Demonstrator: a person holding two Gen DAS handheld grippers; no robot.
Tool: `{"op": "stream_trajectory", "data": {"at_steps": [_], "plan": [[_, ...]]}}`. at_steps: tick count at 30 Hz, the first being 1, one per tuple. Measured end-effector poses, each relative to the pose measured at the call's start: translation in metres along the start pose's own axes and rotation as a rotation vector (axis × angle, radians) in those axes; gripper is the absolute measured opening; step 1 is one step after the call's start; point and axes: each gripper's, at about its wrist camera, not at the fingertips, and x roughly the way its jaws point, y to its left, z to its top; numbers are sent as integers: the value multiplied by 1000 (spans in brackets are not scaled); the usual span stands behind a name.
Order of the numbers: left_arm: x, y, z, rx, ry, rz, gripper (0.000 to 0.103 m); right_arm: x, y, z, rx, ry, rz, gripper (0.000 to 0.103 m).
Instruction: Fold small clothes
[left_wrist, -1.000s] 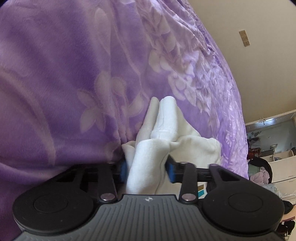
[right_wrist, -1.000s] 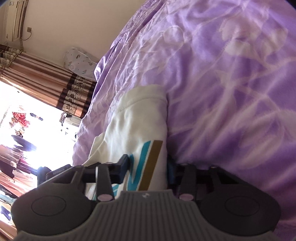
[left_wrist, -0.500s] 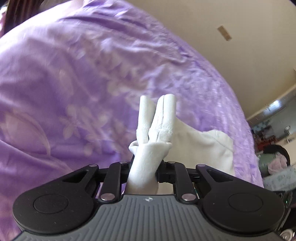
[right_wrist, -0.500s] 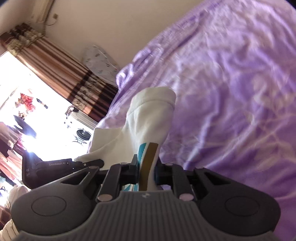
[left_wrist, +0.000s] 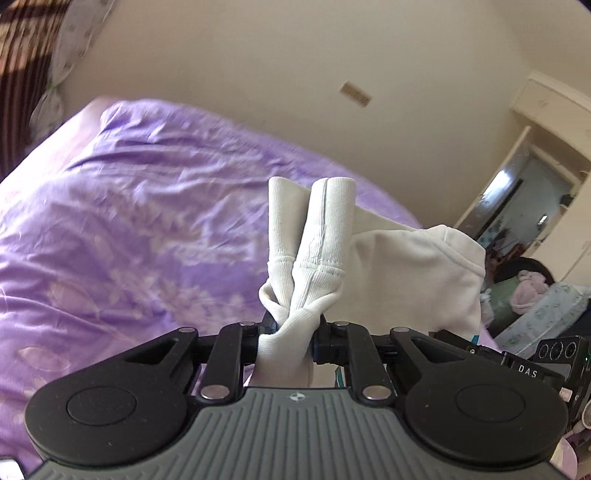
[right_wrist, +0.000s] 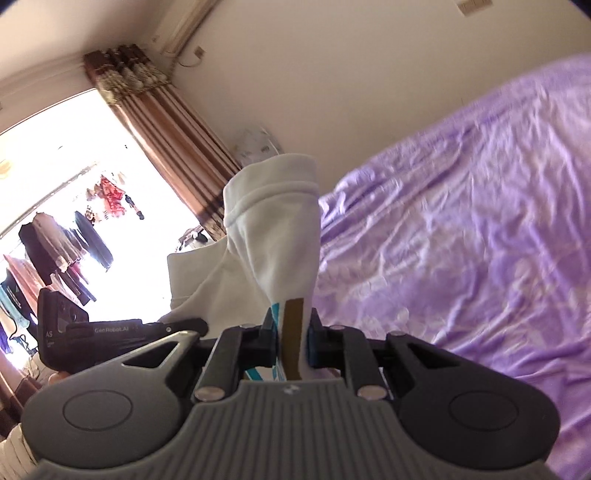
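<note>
A small white garment (left_wrist: 413, 266) with ribbed cuffs and a teal and brown stripe hangs lifted in the air above a purple bed. My left gripper (left_wrist: 290, 334) is shut on a bunched white corner of it, two ribbed tubes sticking up past the jaws. My right gripper (right_wrist: 291, 339) is shut on another corner of the white garment (right_wrist: 280, 236), right at the brown and teal stripe. The cloth stretches between the two grippers. In the right wrist view the left gripper's body (right_wrist: 110, 332) shows at the left.
The purple floral bedspread (left_wrist: 129, 236) fills the space below and ahead, seen also as bedspread (right_wrist: 461, 229). A beige wall stands behind it. A bright window with striped curtains (right_wrist: 166, 122) is at the left. A doorway (left_wrist: 524, 199) and piled items are at the far right.
Both grippers closed on the garment's corners and rose, lifting it off the bedspread. Both views have tipped up, so the wall, window and doorway now show.
</note>
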Motion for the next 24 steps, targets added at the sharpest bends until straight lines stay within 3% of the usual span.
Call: {"op": "stream_trajectory", "data": {"at_steps": [8,14,19,24], "plan": [[-44,-56,-47,49,-86,-57,18,-105,43,-7,-55,-50,-34,10],[-47,-65,-86,48,-74,-61,18,-153,40,-38,-16,-48,-67,10],[-20,-45,-104,-3,-8,-40,18,-147,12,-64,75,-1,-90,10],[16,-20,-108,-46,57,-33,18,-116,-23,-76,146,53,-116,10]]}}
